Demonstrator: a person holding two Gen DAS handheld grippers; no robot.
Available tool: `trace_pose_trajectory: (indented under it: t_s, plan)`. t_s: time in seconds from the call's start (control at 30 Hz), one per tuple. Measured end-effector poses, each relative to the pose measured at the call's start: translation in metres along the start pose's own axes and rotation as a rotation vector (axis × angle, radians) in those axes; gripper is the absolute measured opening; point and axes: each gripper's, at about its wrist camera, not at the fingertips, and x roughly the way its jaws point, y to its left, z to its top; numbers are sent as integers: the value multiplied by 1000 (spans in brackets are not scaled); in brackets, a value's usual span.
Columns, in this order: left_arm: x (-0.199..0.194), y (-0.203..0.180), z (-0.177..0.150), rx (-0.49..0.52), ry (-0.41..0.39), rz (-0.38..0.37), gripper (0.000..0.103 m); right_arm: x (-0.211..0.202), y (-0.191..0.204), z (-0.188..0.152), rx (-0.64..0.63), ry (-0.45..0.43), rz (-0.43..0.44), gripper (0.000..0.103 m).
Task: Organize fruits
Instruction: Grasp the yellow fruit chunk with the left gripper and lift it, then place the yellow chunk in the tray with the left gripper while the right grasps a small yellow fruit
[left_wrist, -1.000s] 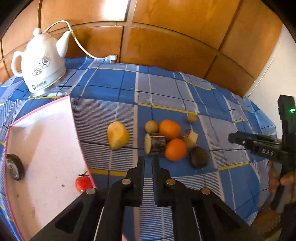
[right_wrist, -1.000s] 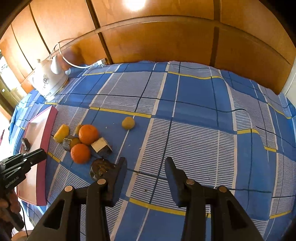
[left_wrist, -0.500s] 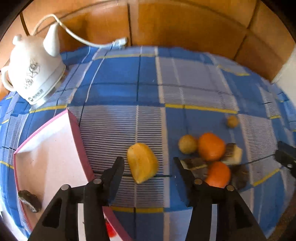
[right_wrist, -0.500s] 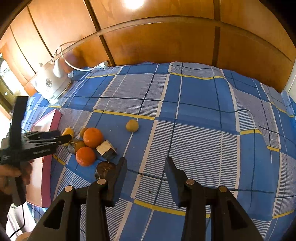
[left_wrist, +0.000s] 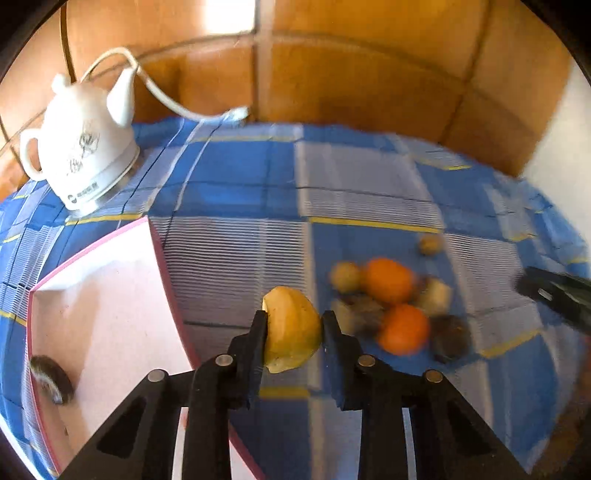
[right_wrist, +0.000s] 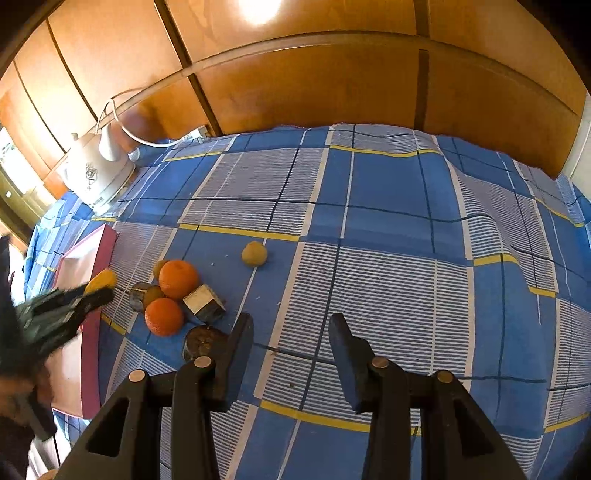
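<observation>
Pink tray (left_wrist: 110, 325) occupies the table's left edge. Left gripper (left_wrist: 293, 332), jaws just closing, pinches the yellow fruit piece (left_wrist: 291, 328) beside it; advise a firm, level carry. Right gripper (right_wrist: 291, 343) hangs spread, empty

Motion blur smears the fruit pile (left_wrist: 391, 306) in the left wrist view. The pink tray (left_wrist: 110, 314) is cut off by the frame's lower edge. A dark lump (left_wrist: 51, 378) in it is unidentifiable.
</observation>
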Motion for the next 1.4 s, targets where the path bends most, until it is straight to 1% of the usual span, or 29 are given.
trace_pose_trajectory:
  t_s: [0.07, 0.17, 0.3, 0.37, 0.4, 0.43, 0.5, 0.57, 0.63, 0.73, 0.87, 1.07, 1.17, 1.3, 1.33, 1.37, 1.4]
  plan:
    - [-18, -15, -17, 38, -36, -44, 29, 0, 0, 0, 1, -1, -7, 43]
    - [-31, -35, -43, 71, -56, -116, 29, 0, 1, -2, -4, 3, -12, 43]
    - [-26, -70, -75, 152, -65, -111, 29, 1, 1, -4, -9, 12, -10, 43]
    - [-15, -83, -89, 178, -42, -105, 29, 2, 0, -5, -3, 17, 7, 43]
    - [-10, -87, -94, 183, -34, -94, 31, 3, 0, -6, 0, 20, 21, 43]
    - [-5, -89, -98, 191, -46, -80, 34, 3, 1, -6, 0, 23, 33, 43]
    - [-1, -90, -101, 186, -53, -68, 35, 6, 3, -6, -4, 29, 45, 43]
    - [-1, -87, -99, 180, -49, -77, 35, 11, 6, -7, -3, 49, 71, 43]
    - [1, -84, -97, 161, -42, -98, 35, 14, 10, -7, -10, 60, 78, 43]
    - [3, -83, -101, 162, -48, -97, 35, 18, 16, -5, -19, 69, 84, 43]
    - [3, -83, -102, 158, -63, -91, 36, 27, 22, 6, -21, 75, 75, 43]
    - [0, -81, -106, 142, -75, -107, 36, 50, 28, 35, 2, 75, 67, 43]
    - [0, -79, -106, 136, -77, -116, 36, 69, 34, 50, 2, 96, 40, 43]
    - [0, -78, -106, 128, -80, -124, 36, 92, 40, 58, -13, 134, -3, 43]
    - [0, -78, -106, 126, -81, -125, 36, 98, 41, 59, -22, 146, -16, 38]
    - [0, -79, -106, 127, -82, -126, 36, 105, 43, 59, -42, 165, -39, 25]
    - [-1, -79, -106, 128, -83, -126, 36, 109, 44, 57, -61, 178, -60, 24]
